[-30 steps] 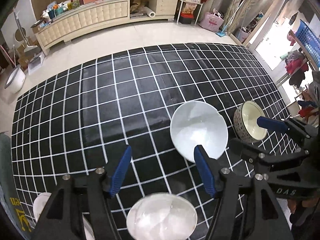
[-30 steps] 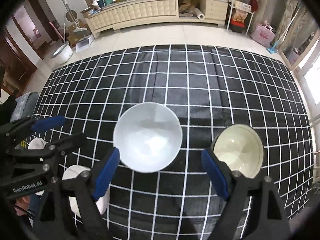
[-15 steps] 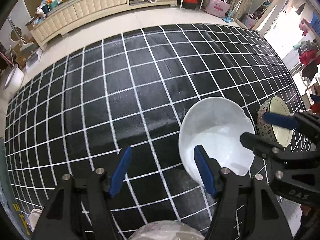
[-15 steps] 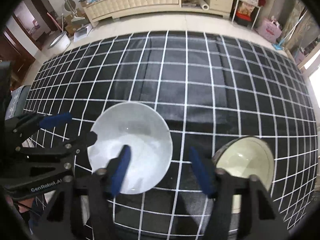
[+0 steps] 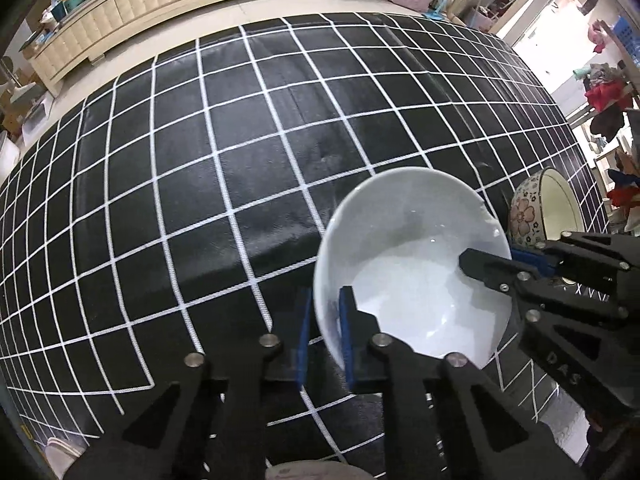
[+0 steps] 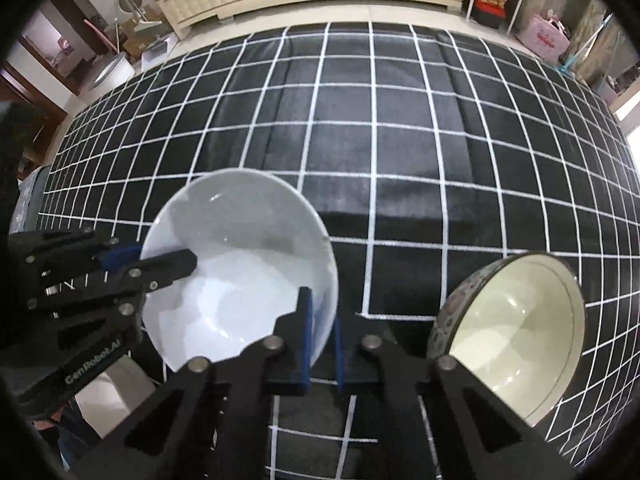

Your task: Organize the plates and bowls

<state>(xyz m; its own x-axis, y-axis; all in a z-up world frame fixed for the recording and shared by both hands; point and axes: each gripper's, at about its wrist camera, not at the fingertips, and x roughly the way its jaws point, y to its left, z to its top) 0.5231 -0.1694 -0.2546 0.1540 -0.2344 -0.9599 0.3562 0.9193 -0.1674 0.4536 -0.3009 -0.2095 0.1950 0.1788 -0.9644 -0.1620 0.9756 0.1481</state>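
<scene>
Two grippers had the same white bowl (image 5: 412, 276) by opposite sides of its rim, and that was the relation the coming move hung on. The bowl sat on the black checked tablecloth (image 5: 224, 128), toward the near edge, between the two tools. The left gripper (image 5: 325, 332) had just been closing, and its blue pads pinched the rim wall on the bowl's left side, one pad inside and one outside. The right gripper (image 6: 319, 336) had just been closing too, and clamped the rim on the right side the same way. Both pointed steeply down at it. A round bowl has no long axis, so I judged the line between the two grips would govern any lift, with neither hand nearer. Just beside it on the right stood a floral-patterned bowl (image 6: 516, 332), apart from both grippers.
</scene>
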